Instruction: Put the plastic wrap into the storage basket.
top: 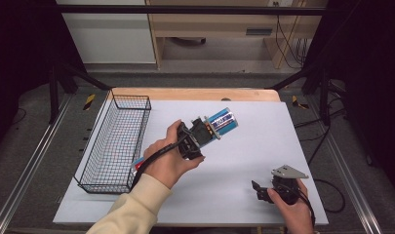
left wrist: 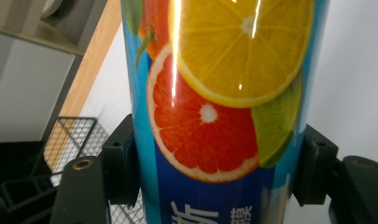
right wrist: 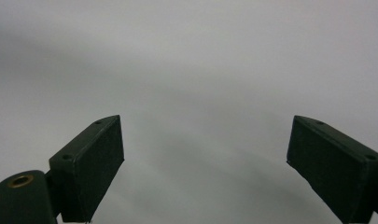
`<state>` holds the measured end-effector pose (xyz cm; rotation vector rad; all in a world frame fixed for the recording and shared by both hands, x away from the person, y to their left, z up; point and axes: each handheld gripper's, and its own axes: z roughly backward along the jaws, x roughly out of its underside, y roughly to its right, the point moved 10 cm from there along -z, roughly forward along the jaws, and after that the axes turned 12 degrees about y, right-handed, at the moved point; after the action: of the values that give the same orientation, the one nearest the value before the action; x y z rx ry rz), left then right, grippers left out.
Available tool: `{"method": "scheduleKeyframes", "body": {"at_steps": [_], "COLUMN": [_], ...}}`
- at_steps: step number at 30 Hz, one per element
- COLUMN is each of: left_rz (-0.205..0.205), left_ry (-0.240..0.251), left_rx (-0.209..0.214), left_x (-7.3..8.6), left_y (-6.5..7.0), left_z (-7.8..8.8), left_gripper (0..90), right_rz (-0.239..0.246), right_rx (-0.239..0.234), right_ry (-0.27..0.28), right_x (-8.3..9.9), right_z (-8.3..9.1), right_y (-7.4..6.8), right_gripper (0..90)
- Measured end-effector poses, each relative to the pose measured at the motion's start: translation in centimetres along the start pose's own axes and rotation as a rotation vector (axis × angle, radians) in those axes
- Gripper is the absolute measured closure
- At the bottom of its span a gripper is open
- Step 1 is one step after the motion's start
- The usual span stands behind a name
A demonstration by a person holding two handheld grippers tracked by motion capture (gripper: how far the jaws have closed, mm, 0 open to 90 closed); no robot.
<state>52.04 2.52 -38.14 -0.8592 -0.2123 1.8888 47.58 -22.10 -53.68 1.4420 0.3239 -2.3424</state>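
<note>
I am at a pale grey tabletop (top: 263, 146) with a tool in each hand. My left tool (top: 208, 127) is held up over the middle of the tabletop, toward the far edge, pointing away from me and to the right. Its two black jaws are pressed against opposite sides of a drink can (top: 223, 121), pinching it. From above, the can reads as blue and silver and lies tilted on its side in the grip, its end aimed toward the far right corner. In the left gripper view the can (left wrist: 214, 112) is very close: a glossy blue label with sliced orange, blood orange and a wedge of lime, and white characters near the bottom. My left hand (top: 168, 158) wraps the tool's handle, with a cream sleeve (top: 131, 207) running back to the near edge.

My right tool (top: 258, 189) is low near the near right corner of the tabletop, held in my right hand (top: 292, 207). In the right gripper view its jaws are spread wide apart with nothing between them, over bare grey surface (right wrist: 191, 70).

A black wire basket (top: 114, 141) stands along the left edge of the tabletop. Something red and blue (top: 138, 163) shows just beside its near right corner; I cannot tell what it is.
</note>
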Motion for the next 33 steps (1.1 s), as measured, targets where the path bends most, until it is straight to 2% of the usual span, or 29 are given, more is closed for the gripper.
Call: {"method": "scheduleKeyframes", "body": {"at_steps": [3, 12, 14, 15, 21, 27, 33], "left_rz": [0.015, 0.022, 0.036, 0.044, 0.061, 0.069, 0.085], "left_ry": [-0.011, -0.051, -0.05, -0.069, -0.091, -0.1, -0.119], "left_rx": [-0.013, -0.04, -0.046, -0.044, -0.061, -0.069, -0.077], "left_x": [0.7, 2.8, 3.4, 4.1, 5.8, 6.6, 7.9], "left_y": [-0.7, -2.3, -2.6, -3.0, -3.9, -4.4, -5.0], "left_z": [0.3, 1.0, 1.0, 1.2, 1.6, 2.1, 2.5], "left_gripper": [32.2, 32.2, 32.2, 32.2, 32.2, 32.2, 32.2], "right_rz": [-0.004, 0.008, 0.004, 0.003, 0.017, 0.003, 0.016], "right_rx": [0.0, -0.004, -0.014, -0.017, -0.024, -0.022, -0.021], "right_ry": [0.007, 0.026, 0.036, 0.05, 0.085, 0.076, 0.076], "right_x": [-0.1, -0.4, -0.6, -0.8, -1.4, -1.3, -1.2], "right_z": [0.0, 0.0, 0.1, 0.1, 0.1, 0.1, 0.1], "right_y": [-0.1, -0.1, -0.3, -0.4, -0.6, -0.8, -0.6], "right_gripper": [11.1, 10.8, 10.5, 9.6, 6.9, 6.8, 6.8]}}
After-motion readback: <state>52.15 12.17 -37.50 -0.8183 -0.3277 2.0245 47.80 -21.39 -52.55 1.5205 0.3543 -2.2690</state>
